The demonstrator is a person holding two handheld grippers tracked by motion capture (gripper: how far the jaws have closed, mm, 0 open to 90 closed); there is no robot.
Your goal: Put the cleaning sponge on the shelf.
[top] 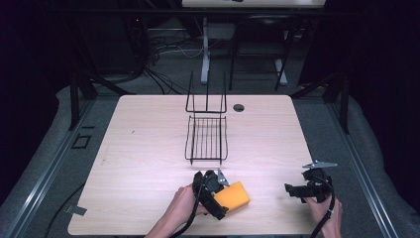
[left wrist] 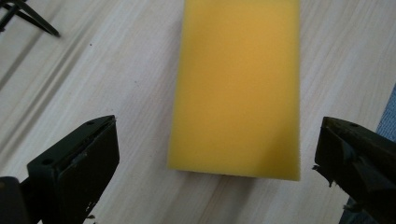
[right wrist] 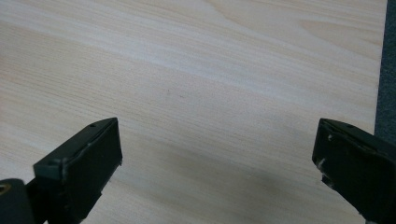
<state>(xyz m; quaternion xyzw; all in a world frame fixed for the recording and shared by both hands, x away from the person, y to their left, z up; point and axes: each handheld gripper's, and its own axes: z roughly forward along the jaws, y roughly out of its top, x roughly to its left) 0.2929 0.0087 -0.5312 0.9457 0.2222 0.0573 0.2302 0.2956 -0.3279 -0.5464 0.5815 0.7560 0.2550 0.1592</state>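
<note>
A yellow sponge block [top: 232, 197] lies flat on the wooden table [top: 148, 148] near its front edge. In the left gripper view the yellow sponge block [left wrist: 238, 88] stretches away just beyond the fingertips. My left gripper [left wrist: 217, 154] is open, its jaws wide apart on either side of the sponge's near end without touching it. In the high view the left gripper [top: 214, 191] sits at the sponge's left side. My right gripper [top: 293, 191] hovers open over bare wood at the front right, and the right gripper [right wrist: 217, 154] has nothing between its jaws.
A black wire rack [top: 207, 138] stands at the table's middle, with an upright wire frame [top: 206, 96] behind it. A round cable hole [top: 238, 107] is at the back. The table's right edge [right wrist: 380, 70] lies close to the right gripper.
</note>
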